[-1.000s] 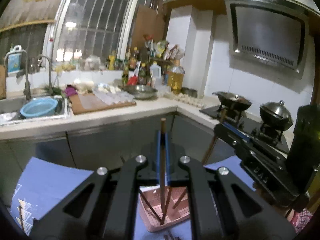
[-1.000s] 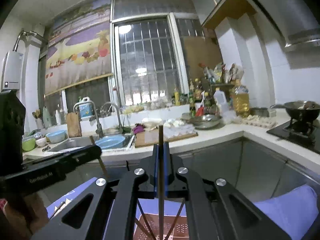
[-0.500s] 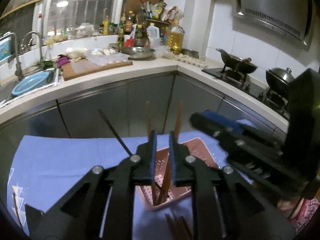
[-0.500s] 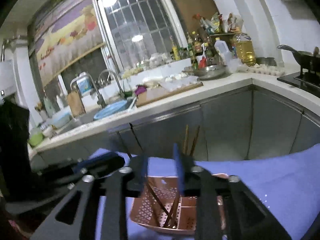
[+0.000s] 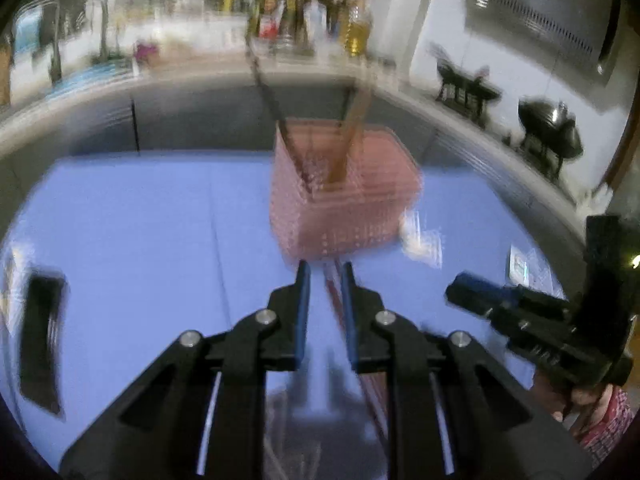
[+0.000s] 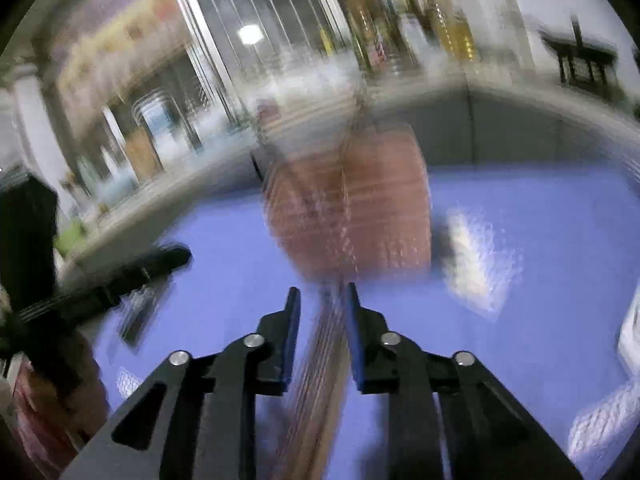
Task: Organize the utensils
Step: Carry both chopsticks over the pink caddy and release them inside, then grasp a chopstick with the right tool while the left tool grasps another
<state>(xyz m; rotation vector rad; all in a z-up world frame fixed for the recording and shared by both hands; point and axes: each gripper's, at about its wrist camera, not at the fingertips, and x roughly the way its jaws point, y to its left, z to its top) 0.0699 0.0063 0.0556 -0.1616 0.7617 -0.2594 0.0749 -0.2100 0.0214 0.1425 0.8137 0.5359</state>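
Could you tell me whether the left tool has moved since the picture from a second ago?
Yes. The left tool has dropped: the kitchen counter now sits high in its view, and the pink basket lies ahead rather than below.

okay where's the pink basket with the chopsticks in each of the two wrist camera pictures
Left wrist view: the pink basket sits just above centre, beyond the tips of the left tongs, blurred.
Right wrist view: the same basket is just above centre, beyond the right tongs, also blurred.
Shared landmark: the blue table cover under the basket.
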